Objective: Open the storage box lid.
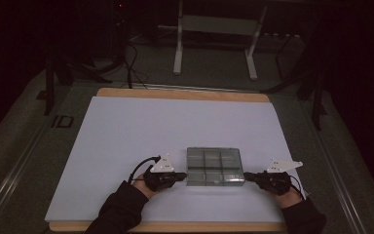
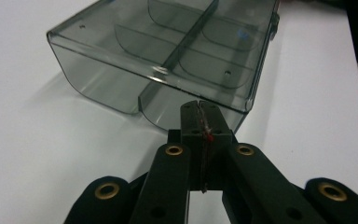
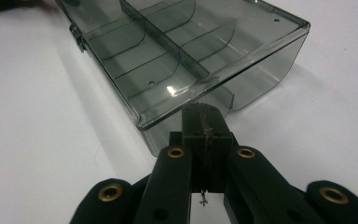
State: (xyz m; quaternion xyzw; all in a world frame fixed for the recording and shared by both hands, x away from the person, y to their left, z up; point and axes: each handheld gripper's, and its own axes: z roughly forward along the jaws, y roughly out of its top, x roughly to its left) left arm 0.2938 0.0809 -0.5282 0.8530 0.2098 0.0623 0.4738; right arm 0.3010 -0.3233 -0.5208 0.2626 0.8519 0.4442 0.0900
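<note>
Clear divided box [image 1: 215, 166]: contents hard to make out; both grippers' jaws pressed together.

letters "id" on the dark floor mat [image 1: 53, 127] left of table

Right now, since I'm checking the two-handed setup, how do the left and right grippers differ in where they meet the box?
The left gripper sits at the left end of the smoky clear plastic compartment box; the right gripper sits at its right end. The left one points rightward, the right one leftward. Both have their jaws shut, tips against the box's end walls, low over the white table.
</note>
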